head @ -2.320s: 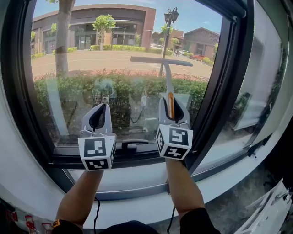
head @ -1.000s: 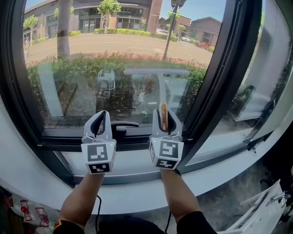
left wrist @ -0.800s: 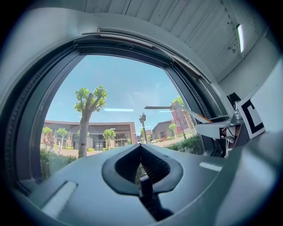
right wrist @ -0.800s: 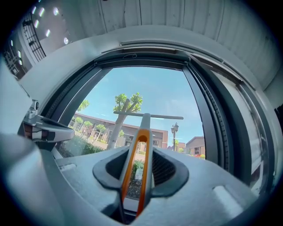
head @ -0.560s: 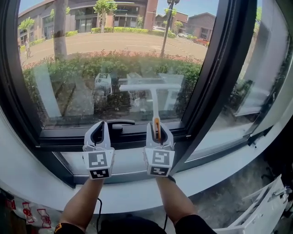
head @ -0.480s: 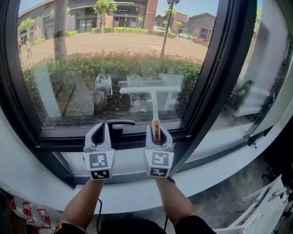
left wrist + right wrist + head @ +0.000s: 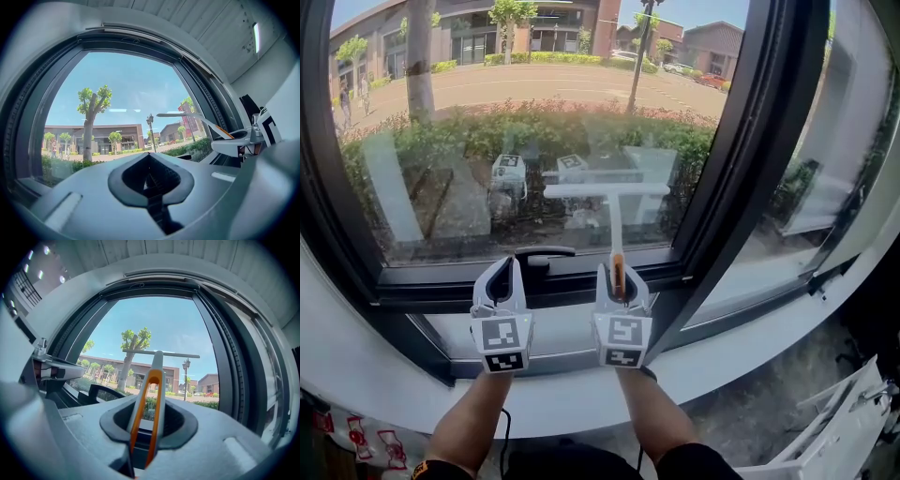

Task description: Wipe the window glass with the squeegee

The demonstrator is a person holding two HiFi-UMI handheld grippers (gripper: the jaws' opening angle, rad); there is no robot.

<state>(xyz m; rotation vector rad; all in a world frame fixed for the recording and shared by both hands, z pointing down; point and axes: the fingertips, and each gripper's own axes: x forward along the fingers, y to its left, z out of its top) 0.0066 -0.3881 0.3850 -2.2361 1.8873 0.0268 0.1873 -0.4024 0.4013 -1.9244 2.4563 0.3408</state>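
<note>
A grey squeegee (image 7: 614,220) with an orange-trimmed handle (image 7: 146,413) stands upright, its T-shaped blade (image 7: 606,190) against the lower part of the window glass (image 7: 487,122). My right gripper (image 7: 616,277) is shut on the handle, just in front of the bottom window frame. The blade (image 7: 161,353) crosses the top of the right gripper view, and the squeegee (image 7: 197,118) also shows at the right of the left gripper view. My left gripper (image 7: 504,279) is shut with nothing in it, level with the right one and to its left, near the black window handle (image 7: 542,252).
A black frame (image 7: 759,159) borders the pane on the right, with a second pane (image 7: 853,112) beyond it. The white sill (image 7: 581,389) curves below the grippers. White objects (image 7: 839,436) lie at the lower right.
The right gripper has drawn the squeegee down the glass, from mid-pane to near the bottom frame. The left gripper has lowered alongside it, staying shut and empty.
</note>
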